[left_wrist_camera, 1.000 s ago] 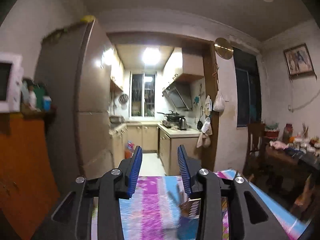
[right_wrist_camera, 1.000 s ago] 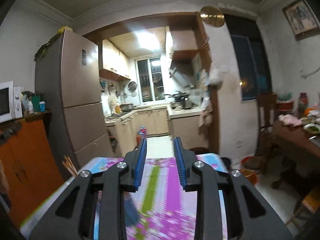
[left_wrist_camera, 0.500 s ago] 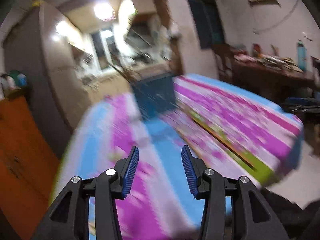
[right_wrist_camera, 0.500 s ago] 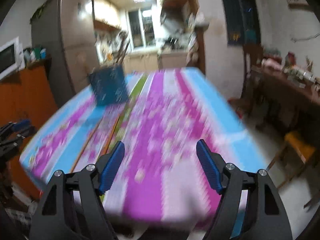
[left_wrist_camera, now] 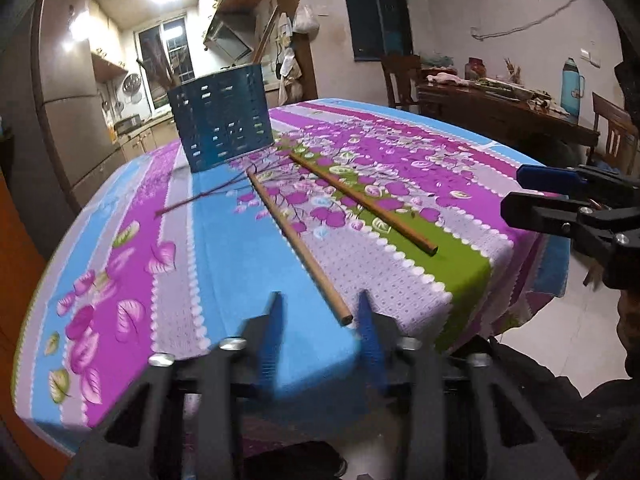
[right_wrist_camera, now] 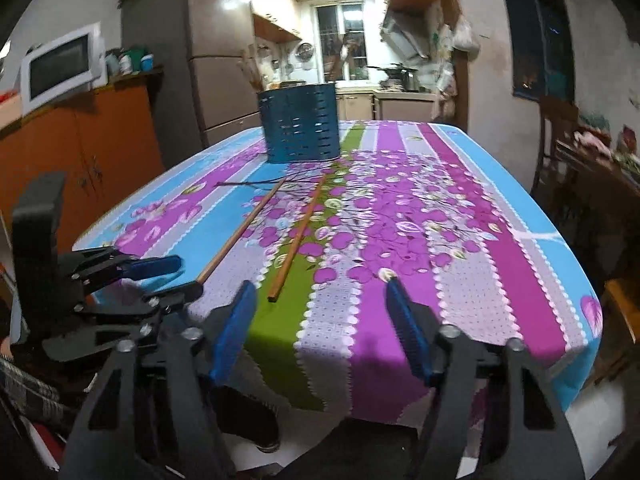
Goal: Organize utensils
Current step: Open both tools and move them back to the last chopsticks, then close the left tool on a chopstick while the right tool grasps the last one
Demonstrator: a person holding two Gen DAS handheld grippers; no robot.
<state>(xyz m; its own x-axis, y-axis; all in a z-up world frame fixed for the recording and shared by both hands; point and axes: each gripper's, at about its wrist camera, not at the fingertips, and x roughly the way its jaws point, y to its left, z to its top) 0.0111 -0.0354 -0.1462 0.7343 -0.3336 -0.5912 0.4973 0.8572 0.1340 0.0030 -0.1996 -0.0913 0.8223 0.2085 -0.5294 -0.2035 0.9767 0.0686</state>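
We've got our left gripper (left_wrist_camera: 318,316) low at the near edge of the table (left_wrist_camera: 240,216), jaws narrow and just been closing, nothing pinched yet. The left chopstick (left_wrist_camera: 298,242) ends just ahead of them, closer to the right-hand pad (bit blurry, so touching or not, we can't tell). Our right gripper (right_wrist_camera: 320,300) has a wider gap, also just been closing in, empty; the other chopstick (right_wrist_camera: 298,236) lies ahead to its left. The blue utensil holder (right_wrist_camera: 300,128) stands further ahead of both.
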